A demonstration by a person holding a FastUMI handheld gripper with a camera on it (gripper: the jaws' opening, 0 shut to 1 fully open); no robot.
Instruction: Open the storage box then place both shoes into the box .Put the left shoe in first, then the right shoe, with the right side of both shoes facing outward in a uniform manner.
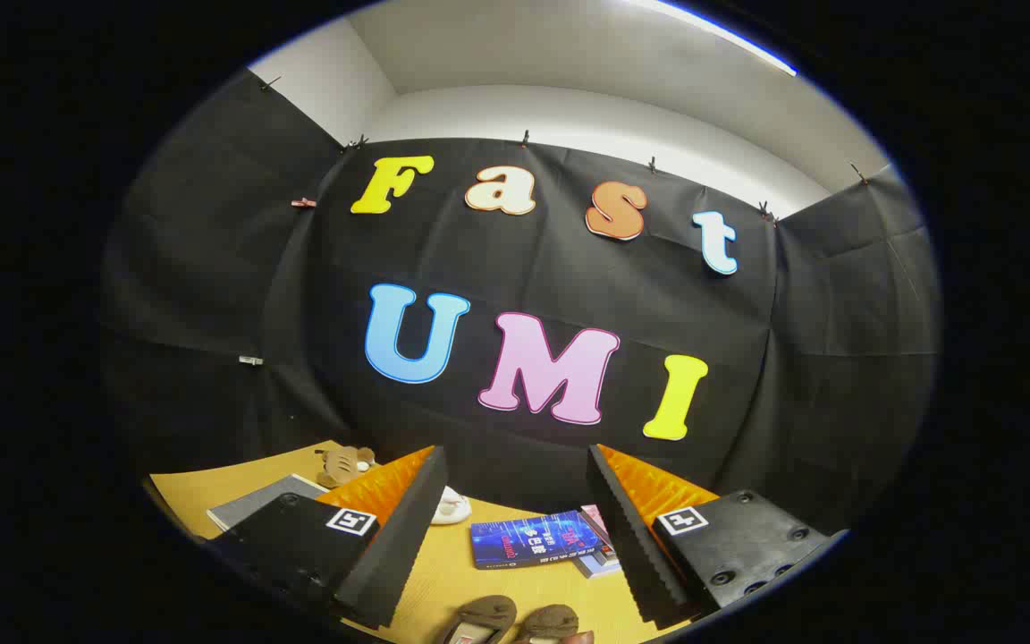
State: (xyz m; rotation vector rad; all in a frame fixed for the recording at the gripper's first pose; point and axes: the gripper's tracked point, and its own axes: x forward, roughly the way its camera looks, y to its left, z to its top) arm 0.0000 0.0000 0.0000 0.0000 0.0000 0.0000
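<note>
Your gripper (515, 537) spread wide and empty above the wooden table (470, 586), two brown rounded shoes (515, 619) between its ridged fingers, glossy blue book (535, 539) just beyond the shoes.

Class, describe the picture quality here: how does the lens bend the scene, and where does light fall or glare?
Gripper view: fisheye bends the table edge and wall; a ceiling light strip glares; the book cover is sharp; the open gripper is evenly lit; the shoes lie cropped.

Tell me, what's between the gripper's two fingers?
Gripper open, holding nothing. In the gripper view, bare wooden table shows between its fingers, with a blue book ahead and two brown shoes nearest the camera.
</note>
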